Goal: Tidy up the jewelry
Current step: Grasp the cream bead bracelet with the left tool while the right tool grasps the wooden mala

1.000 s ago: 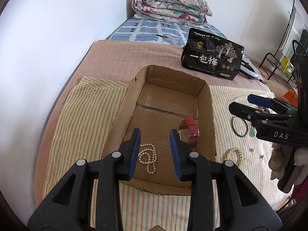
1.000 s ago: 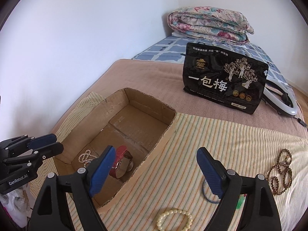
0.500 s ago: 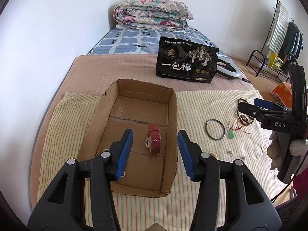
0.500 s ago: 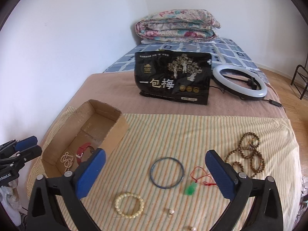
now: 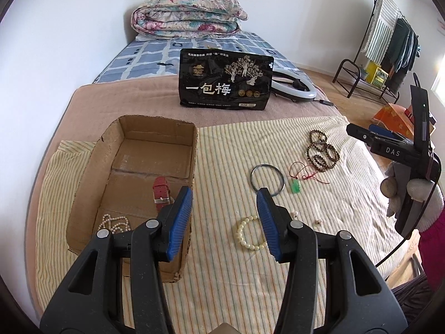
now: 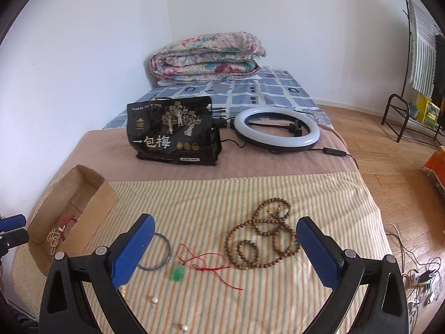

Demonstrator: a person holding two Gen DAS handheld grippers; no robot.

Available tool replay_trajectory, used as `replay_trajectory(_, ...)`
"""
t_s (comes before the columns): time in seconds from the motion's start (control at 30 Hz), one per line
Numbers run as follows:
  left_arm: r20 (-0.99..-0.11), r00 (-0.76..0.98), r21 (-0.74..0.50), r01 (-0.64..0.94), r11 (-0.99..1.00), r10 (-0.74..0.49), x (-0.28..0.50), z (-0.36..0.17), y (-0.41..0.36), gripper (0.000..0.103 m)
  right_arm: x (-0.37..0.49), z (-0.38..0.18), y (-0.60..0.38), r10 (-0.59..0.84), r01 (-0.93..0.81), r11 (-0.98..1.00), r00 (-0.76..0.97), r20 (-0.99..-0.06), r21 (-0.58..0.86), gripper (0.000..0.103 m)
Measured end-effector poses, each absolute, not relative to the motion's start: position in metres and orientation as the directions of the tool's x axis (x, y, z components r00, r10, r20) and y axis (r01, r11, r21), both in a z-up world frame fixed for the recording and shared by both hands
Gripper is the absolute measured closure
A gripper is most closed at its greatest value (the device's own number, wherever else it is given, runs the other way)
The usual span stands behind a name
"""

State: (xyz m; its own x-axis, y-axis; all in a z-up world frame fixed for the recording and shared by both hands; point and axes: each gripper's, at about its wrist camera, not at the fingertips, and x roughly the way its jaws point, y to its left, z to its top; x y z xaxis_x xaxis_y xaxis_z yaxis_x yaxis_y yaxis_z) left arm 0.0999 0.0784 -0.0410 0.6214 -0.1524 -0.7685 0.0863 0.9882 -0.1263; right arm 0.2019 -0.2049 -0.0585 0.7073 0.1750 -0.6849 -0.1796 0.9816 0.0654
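Left wrist view. Your left gripper (image 5: pixel 224 208) fills the bottom centre, its blue fingers (image 5: pixel 179 222) parted with nothing between them. Behind them, left of centre, the cardboard box (image 5: pixel 194 150) sits on the striped cloth (image 5: pixel 222 278) that covers this end of the bed (image 5: pixel 125 100). Inside the box: a red watch (image 5: pixel 161 192) toward the near right wall and a pearl necklace (image 5: pixel 115 222) at the near end, partly hidden by the left finger. Still on the cloth, right of the box: a dark bangle (image 5: pixel 267 176) at centre, a cream bead bracelet (image 5: pixel 249 235) at lower centre partly behind the right finger, a green pendant on red cord (image 5: pixel 296 186), and a coil of brown wooden beads (image 5: pixel 321 150) at right centre. Small pearl earrings (image 5: pixel 318 221) lie near the bracelet. Your right gripper (image 5: pixel 389 147) shows at the right edge, held in a gloved hand (image 5: pixel 403 192). A black printed bag (image 5: pixel 225 83) stands at upper centre.

Right wrist view. Your right gripper (image 6: pixel 225 246) spans the bottom, fingers (image 6: pixel 317 253) spread wide, empty. Between them in the frame lie the pendant (image 6: pixel 178 274) and the wooden beads (image 6: pixel 261 239), both flat on the cloth. The bangle (image 6: pixel 160 252) is partly behind the left finger. The box (image 6: pixel 91 197) is at the lower left, watch (image 6: pixel 66 221) and necklace (image 6: pixel 52 239) inside. A ring light (image 6: pixel 276 128) rests at upper centre beside the bag (image 6: pixel 172 130).
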Motion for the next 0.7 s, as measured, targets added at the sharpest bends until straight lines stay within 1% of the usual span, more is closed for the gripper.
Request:
replay_trajectory(0.17,-0.783,0.598,-0.123,0.121,0.985,-0.171,0.101,-0.050,0.058,0.054,0.210,-0.064,-0.244,0.100,-0.098,0.994,0.711,-0.696,0.043,0.000)
replay_trajectory(0.3,-0.792,0.583,-0.121,0.138,0.983,-0.180,0.104,-0.056,0.042,0.054,0.218,-0.074,-0.274,0.066,-0.030,0.998,0.692,-0.719,0.062,0.000)
replay_trajectory(0.4,-0.798,0.571,-0.130,0.148,0.980,-0.192,0.108,-0.062,0.031,0.054,0.224,-0.085,-0.293,0.066,0.012,0.995,0.660,-0.748,0.098,0.000)
replay_trajectory(0.53,-0.815,0.546,-0.119,0.171,0.978,-0.194,0.113,-0.075,0.015,0.054,0.230,-0.104,-0.306,0.041,0.044,0.995,0.618,-0.785,0.086,0.000)
replay_trajectory(0.7,-0.848,0.494,-0.118,0.181,0.977,-0.193,0.113,-0.100,0.004,0.054,0.242,-0.130,-0.310,0.058,0.053,0.993,0.555,-0.830,0.105,0.000)
